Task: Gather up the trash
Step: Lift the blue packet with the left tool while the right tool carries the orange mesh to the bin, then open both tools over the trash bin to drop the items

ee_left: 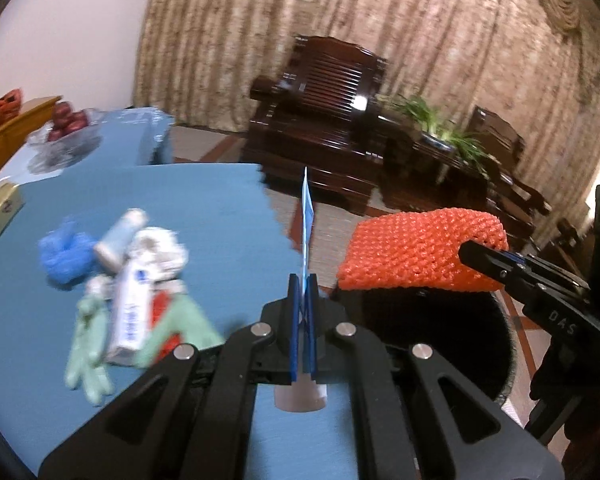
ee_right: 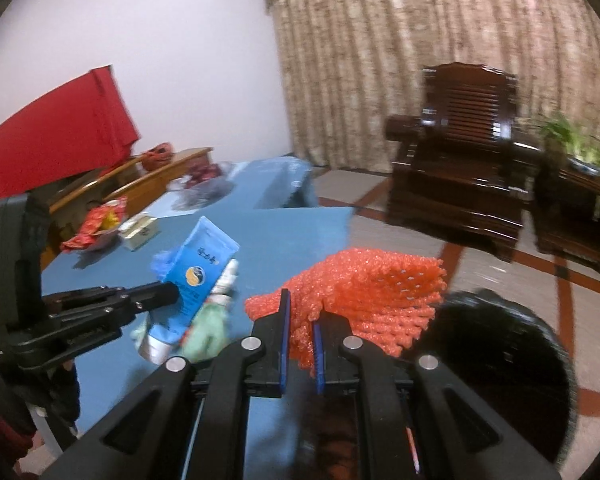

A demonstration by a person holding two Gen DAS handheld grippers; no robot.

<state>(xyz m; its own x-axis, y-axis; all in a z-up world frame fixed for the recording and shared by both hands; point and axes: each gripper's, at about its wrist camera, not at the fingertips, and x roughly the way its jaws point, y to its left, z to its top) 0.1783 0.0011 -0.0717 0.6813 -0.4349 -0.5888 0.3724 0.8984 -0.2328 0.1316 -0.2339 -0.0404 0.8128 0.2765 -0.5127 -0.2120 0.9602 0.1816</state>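
My left gripper (ee_left: 302, 284) is shut on a flat blue tube (ee_left: 306, 224), seen edge-on here and face-on as the blue tube (ee_right: 198, 276) in the right wrist view, above the blue table (ee_left: 204, 200). My right gripper (ee_right: 300, 308) is shut on an orange foam net (ee_right: 364, 300), which hangs over the rim of a round black bin (ee_right: 500, 352). The orange net (ee_left: 420, 248) and black bin (ee_left: 440, 340) also show to the right of the left gripper. Left on the table lies a trash pile: a blue crumpled glove (ee_left: 66, 256), white tissue (ee_left: 160, 248), a white box (ee_left: 130, 316), a green glove (ee_left: 88, 352).
A glass fruit bowl (ee_left: 66, 128) and a tissue box (ee_left: 0, 208) stand at the table's far left. A red snack bag (ee_right: 96, 224) lies near them. A dark wooden armchair (ee_left: 324, 120) and a side table with a plant (ee_left: 444, 128) stand on the floor beyond.
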